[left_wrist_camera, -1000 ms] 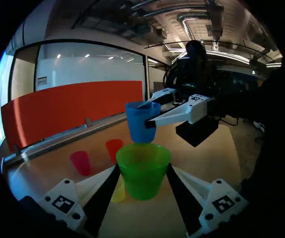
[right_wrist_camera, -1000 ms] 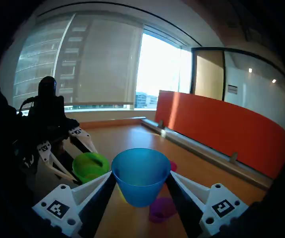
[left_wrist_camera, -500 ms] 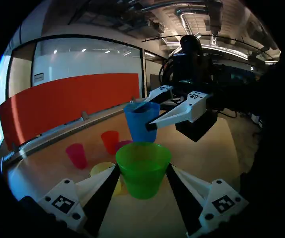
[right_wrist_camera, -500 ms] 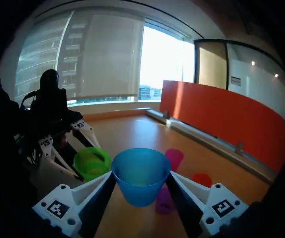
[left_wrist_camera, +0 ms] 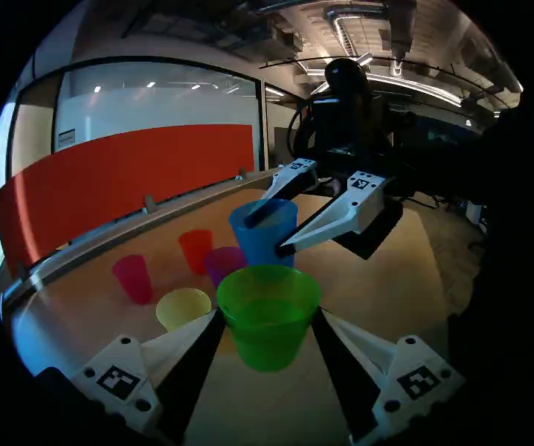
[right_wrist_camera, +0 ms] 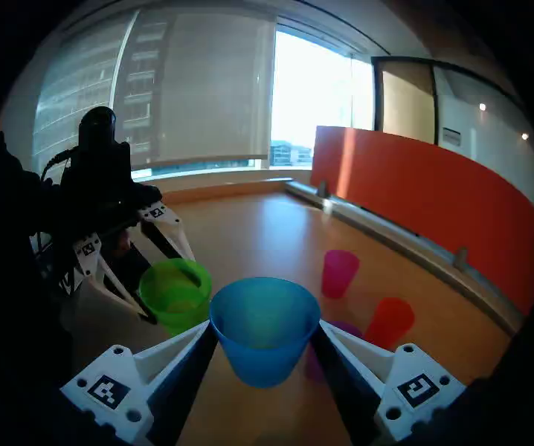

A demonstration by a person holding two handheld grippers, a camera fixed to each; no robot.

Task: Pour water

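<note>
In the left gripper view my left gripper point(left_wrist_camera: 268, 327) is shut on a green cup point(left_wrist_camera: 268, 316) held upright, with liquid showing inside. Just beyond it the right gripper point(left_wrist_camera: 271, 232) holds a blue cup point(left_wrist_camera: 264, 232), also upright. In the right gripper view the blue cup point(right_wrist_camera: 265, 328) sits between the fingers of my right gripper point(right_wrist_camera: 265, 336), which is shut on it. To its left there, the left gripper point(right_wrist_camera: 164, 297) carries the green cup point(right_wrist_camera: 175, 294). Both cups hang above the wooden table point(right_wrist_camera: 259, 238), close together, rims apart.
On the table stand a pink cup point(left_wrist_camera: 134, 277), a red cup point(left_wrist_camera: 195, 250), a purple cup point(left_wrist_camera: 224, 264) and a yellow cup point(left_wrist_camera: 183, 308). An orange partition point(left_wrist_camera: 118, 175) runs along the table's far edge. The pink cup point(right_wrist_camera: 338, 273) and red cup point(right_wrist_camera: 388, 322) are right of the blue cup.
Both cameras have tilted downward, bringing more table and the standing cups into view. The blue cup has come lower toward the green cup's rim. Both grips are unchanged.
</note>
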